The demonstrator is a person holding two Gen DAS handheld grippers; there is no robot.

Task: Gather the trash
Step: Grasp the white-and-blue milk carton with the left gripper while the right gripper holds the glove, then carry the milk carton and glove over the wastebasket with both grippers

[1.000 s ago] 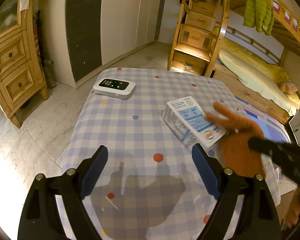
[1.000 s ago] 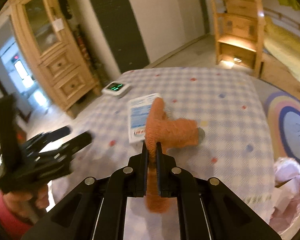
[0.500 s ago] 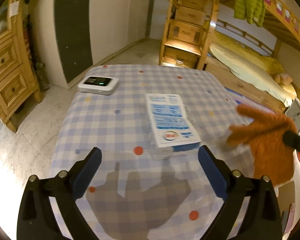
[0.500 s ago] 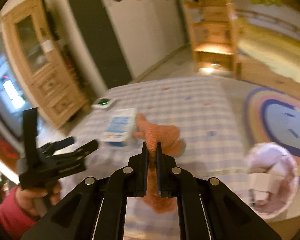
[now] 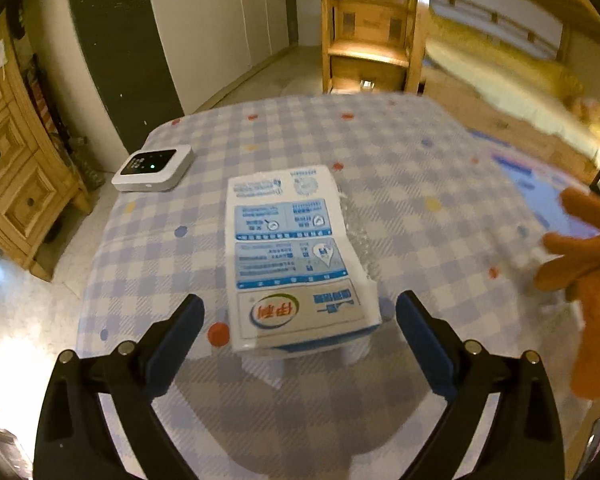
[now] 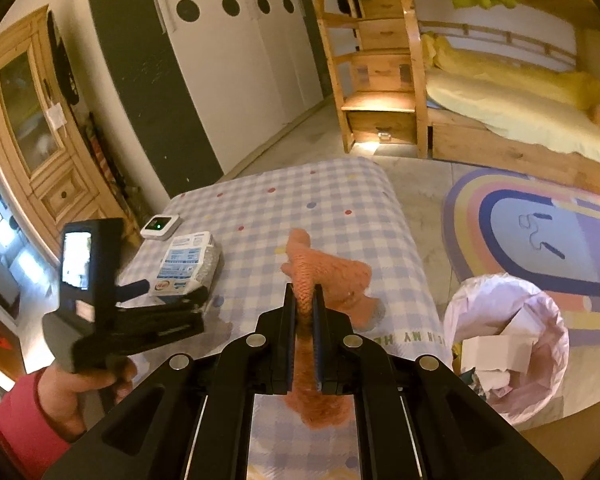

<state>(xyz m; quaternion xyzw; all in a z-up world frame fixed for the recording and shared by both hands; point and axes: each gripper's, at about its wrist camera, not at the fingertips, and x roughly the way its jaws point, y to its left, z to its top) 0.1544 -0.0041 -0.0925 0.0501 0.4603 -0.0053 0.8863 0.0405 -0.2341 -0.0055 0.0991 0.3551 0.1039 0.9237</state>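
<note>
Left gripper (image 5: 300, 312) is wide, jaws closing slightly, straddling the near end of the white-and-blue carton pack (image 5: 292, 256); pads are not touching it. The pack lies flat on the checked tablecloth (image 5: 400, 184), a small white device (image 5: 153, 169) beyond it near the far-left corner. Right gripper (image 6: 303, 304) is clamped tight on an orange fuzzy glove (image 6: 324, 276), which hangs above the cloth's right side. A pink-lined trash bin (image 6: 504, 344) with paper scraps sits on the floor just right of the table, beside a rainbow rug (image 6: 540, 232). A hand (image 6: 72, 392) in a red sleeve carries the left gripper.
</note>
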